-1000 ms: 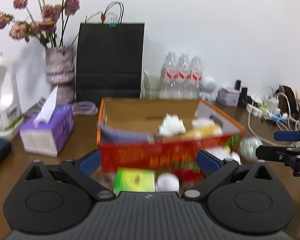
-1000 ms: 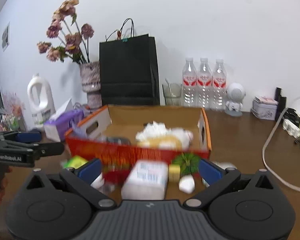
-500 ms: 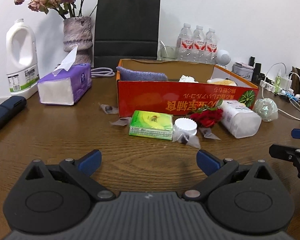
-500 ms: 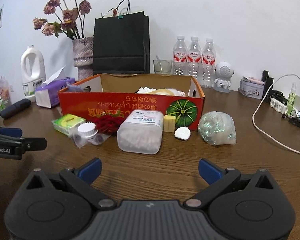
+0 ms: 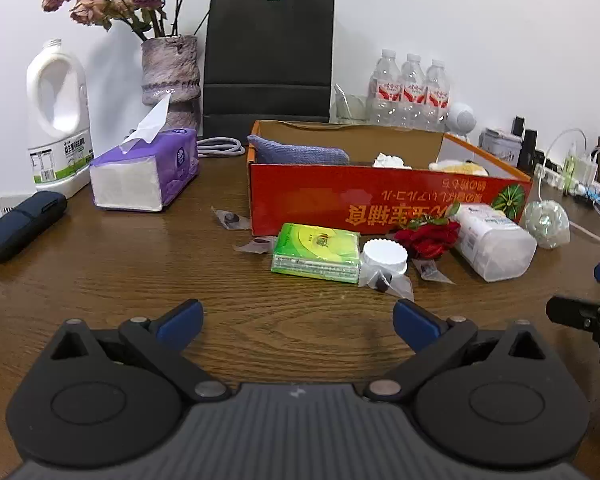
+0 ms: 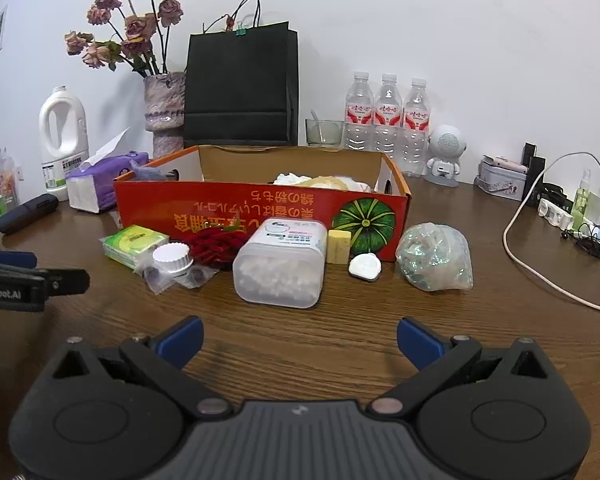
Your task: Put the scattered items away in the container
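Your left gripper (image 5: 296,316) and right gripper (image 6: 299,334) are both spread wide, empty. Green tissue pack (image 5: 317,252) sits beside the red cardboard box (image 5: 380,204)

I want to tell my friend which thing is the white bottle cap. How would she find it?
Find the big red cardboard box in the middle of the table. In front of its left part lie a green packet and a red fabric rose. The white bottle cap sits between them: small, round, ridged edge, on clear little bags.

Bright, even indoor light; soft shadows, sharp focus, strong fisheye bending w/ dark corners.
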A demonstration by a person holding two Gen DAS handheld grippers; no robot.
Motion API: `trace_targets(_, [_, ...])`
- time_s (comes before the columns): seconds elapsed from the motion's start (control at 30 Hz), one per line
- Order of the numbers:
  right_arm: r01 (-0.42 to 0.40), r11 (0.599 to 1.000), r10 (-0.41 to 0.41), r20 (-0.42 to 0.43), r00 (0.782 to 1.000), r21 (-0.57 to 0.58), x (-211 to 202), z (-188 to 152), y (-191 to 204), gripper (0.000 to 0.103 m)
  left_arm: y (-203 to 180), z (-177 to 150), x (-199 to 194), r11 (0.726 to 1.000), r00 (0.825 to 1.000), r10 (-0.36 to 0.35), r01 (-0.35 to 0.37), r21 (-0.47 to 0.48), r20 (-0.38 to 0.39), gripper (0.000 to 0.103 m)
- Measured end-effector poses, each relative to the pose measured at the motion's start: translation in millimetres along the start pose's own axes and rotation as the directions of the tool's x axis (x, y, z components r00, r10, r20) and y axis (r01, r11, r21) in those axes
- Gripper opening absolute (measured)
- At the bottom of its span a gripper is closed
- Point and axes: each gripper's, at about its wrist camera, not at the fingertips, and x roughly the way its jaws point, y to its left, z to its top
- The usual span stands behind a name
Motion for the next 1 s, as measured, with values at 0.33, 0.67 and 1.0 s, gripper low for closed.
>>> trace_targets(0.33, [-0.017, 1.000, 0.017, 0.001, 1.000, -0.005, 16, 9, 7, 0.103, -9, 9, 9, 0.999, 0.999, -0.034, 0.034, 0.009, -0.006, 0.103])
trace_targets(0.67, [0.007, 1.000, -0.007, -0.042, 0.999, 0.003, 55, 30, 14, 0.103, -4, 34, 44, 1.000, 1.000, -0.019, 0.019, 0.009, -0.021, 0.103])
trace_targets(1.0, [0.028, 1.000, -0.028, -0.026, 0.999, 0.000, 75, 40, 22, 0.099, -7, 40, 70, 0.999, 1.000, -0.007, 0.007, 0.036, -0.009, 0.085])
